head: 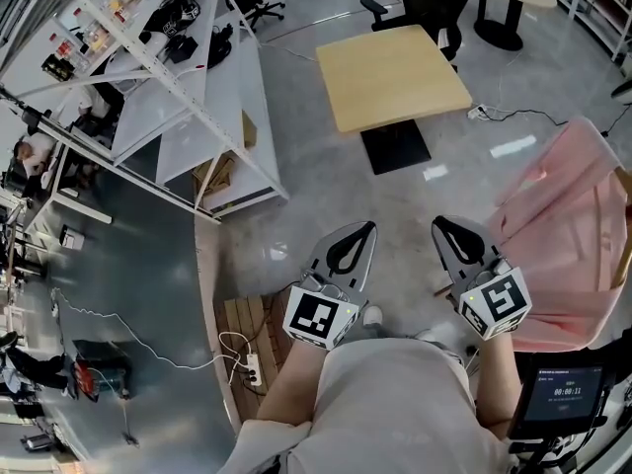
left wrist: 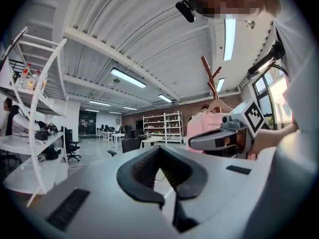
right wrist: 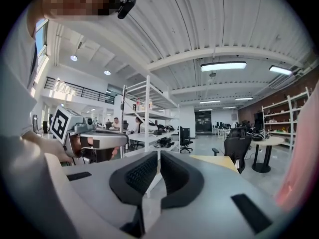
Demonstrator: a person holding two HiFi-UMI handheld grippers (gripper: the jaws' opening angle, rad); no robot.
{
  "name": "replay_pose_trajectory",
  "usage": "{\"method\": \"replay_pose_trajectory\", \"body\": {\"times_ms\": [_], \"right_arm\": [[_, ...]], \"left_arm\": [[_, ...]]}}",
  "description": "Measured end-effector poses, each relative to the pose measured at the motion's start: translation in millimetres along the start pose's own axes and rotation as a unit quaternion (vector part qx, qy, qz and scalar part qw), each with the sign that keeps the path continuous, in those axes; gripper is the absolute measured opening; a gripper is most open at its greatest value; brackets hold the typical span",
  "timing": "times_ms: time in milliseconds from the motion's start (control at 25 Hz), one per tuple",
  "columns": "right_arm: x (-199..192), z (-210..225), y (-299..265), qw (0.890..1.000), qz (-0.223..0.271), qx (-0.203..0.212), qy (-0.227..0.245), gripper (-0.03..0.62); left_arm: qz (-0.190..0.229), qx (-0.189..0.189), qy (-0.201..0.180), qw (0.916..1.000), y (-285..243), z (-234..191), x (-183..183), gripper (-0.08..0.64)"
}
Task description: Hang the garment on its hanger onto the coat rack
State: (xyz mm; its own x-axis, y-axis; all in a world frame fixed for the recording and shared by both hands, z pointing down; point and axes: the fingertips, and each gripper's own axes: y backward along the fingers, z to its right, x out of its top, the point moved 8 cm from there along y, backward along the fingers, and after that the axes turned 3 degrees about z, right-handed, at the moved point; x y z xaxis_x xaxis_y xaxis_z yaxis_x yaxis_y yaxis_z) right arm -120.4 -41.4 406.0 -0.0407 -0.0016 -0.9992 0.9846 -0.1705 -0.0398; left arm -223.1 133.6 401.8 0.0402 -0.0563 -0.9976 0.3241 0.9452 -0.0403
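A pink garment [head: 563, 235] hangs at the right of the head view, and the right gripper view catches its edge [right wrist: 305, 158]. In the left gripper view the pink garment [left wrist: 201, 127] sits on a wooden hanger [left wrist: 219, 105] beside a reddish-brown coat rack [left wrist: 211, 78]. My left gripper [head: 368, 227] and right gripper [head: 440, 224] are held side by side in front of the person's body, left of the garment and apart from it. Both are shut with nothing between the jaws, as seen close up for the left gripper [left wrist: 158, 151] and the right gripper [right wrist: 159, 156].
A yellow-topped table [head: 395, 72] stands ahead, with black office chairs [head: 425, 3] behind it. White shelving [head: 188, 87] fills the left. A wooden slat platform [head: 247, 334] and a power strip [head: 252, 368] lie near the feet. A small screen [head: 568, 393] stands at lower right.
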Motion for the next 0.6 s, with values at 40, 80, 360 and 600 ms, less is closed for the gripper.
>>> {"method": "replay_pose_trajectory", "body": {"times_ms": [40, 80, 360, 600], "right_arm": [[-1, 0, 0, 1.000, -0.002, 0.002, -0.001, 0.031], [-3, 0, 0, 1.000, -0.003, 0.002, -0.003, 0.031], [-3, 3, 4, 1.000, 0.001, -0.004, -0.005, 0.031], [-3, 5, 5, 1.000, -0.007, -0.005, -0.013, 0.031]], "left_arm": [[-0.002, -0.001, 0.000, 1.0000, -1, 0, 0, 0.005], [-0.002, -0.005, 0.000, 1.0000, -1, 1, -1, 0.005], [0.007, -0.016, 0.011, 0.9998, -4, 8, -3, 0.005], [-0.003, -0.066, -0.002, 0.9978, -10, 17, -8, 0.005]]}}
